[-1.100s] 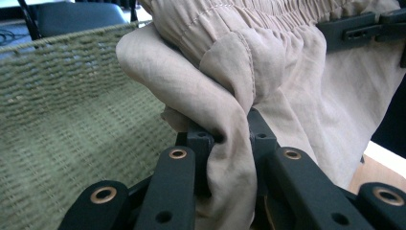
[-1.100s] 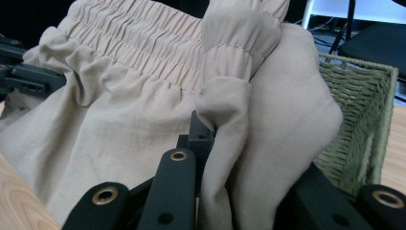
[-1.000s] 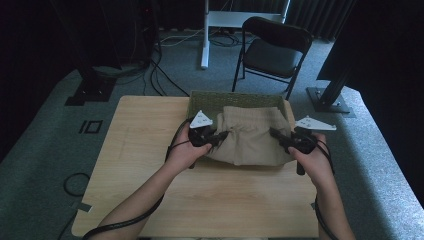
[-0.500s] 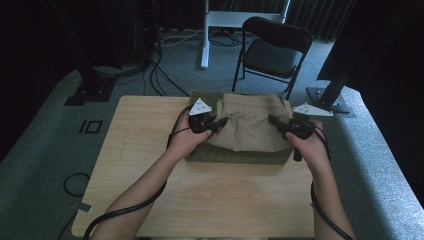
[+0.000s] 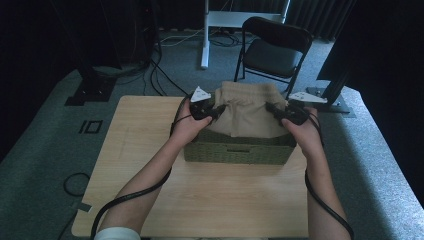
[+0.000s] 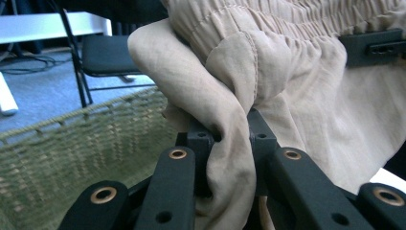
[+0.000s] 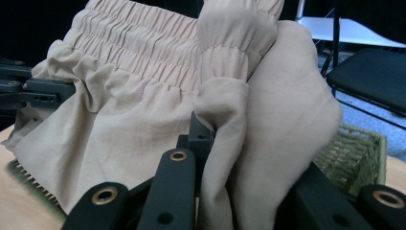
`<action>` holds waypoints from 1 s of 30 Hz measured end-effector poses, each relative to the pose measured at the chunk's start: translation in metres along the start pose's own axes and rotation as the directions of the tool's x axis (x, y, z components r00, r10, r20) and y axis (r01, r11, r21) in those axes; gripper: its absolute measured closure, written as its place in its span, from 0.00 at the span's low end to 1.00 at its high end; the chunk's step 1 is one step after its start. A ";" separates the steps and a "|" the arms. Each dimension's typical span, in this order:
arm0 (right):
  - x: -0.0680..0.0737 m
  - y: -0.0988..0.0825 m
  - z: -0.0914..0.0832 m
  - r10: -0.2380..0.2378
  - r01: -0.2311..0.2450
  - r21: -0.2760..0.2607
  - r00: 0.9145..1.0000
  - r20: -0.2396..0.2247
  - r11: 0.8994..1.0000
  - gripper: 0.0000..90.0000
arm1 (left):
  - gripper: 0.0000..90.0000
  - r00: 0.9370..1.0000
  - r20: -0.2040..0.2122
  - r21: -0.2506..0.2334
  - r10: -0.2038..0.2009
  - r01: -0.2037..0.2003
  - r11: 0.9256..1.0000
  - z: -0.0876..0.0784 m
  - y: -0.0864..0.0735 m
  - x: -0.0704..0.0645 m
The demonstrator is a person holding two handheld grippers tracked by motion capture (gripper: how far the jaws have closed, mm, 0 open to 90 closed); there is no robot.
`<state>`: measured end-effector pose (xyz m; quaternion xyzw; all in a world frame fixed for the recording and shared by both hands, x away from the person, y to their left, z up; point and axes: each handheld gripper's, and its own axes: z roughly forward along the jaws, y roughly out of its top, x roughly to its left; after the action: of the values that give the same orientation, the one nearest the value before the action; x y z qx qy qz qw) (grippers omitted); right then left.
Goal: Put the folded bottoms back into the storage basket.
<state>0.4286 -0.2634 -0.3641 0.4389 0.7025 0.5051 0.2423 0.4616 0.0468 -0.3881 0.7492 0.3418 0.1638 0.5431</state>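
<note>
Left gripper view: the left gripper (image 6: pixel 229 139) is clenched on a bunched fold of the beige shorts (image 6: pixel 306 96), the cloth squeezed between its 2 black jaws just under the gathered elastic waistband. Beyond the fold, the woven green basket (image 6: pixel 72 143) sits below and to the side, and the other gripper's black jaws bite the waistband at the far end.

In the right gripper view, the right gripper (image 7: pixel 225 139) is likewise grasping the shorts (image 7: pixel 124 105), a thick fold pinched between its jaws, with the basket (image 7: pixel 356 153) rim showing behind the cloth.

In the high view, the left gripper (image 5: pixel 215 114) and right gripper (image 5: pixel 272 109) hold the shorts (image 5: pixel 246 111) by the 2 ends of the waistband, stretched between them above the basket (image 5: pixel 237 152), the lower part of the cloth hanging down into it. The basket stands near the far edge of the desk (image 5: pixel 150 190), toward its right half. A black folding chair (image 5: pixel 272 50) stands on the floor beyond the desk.
</note>
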 end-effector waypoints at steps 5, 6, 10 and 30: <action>-0.015 -0.005 0.025 0.029 -0.029 0.024 0.999 0.016 0.999 0.86 | 0.88 1.000 -0.006 -0.003 -0.021 0.021 1.000 0.018 -0.005 0.013; -0.015 -0.005 0.025 0.029 -0.029 0.024 0.999 0.016 0.999 0.86 | 0.88 1.000 -0.006 -0.003 -0.021 0.021 1.000 0.018 -0.005 0.013; -0.021 -0.009 0.038 0.047 -0.047 0.031 0.999 0.022 0.998 0.86 | 0.87 0.999 -0.021 -0.002 -0.041 0.041 0.999 0.028 -0.012 0.020; -0.035 -0.042 0.092 0.035 -0.043 0.130 0.998 0.061 0.991 0.86 | 0.87 0.986 -0.104 0.123 -0.128 0.141 0.982 0.066 -0.047 0.039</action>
<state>0.5025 -0.2522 -0.4411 0.4820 0.7183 0.4493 0.2233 0.5150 0.0357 -0.4602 0.7496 0.4273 0.1399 0.4858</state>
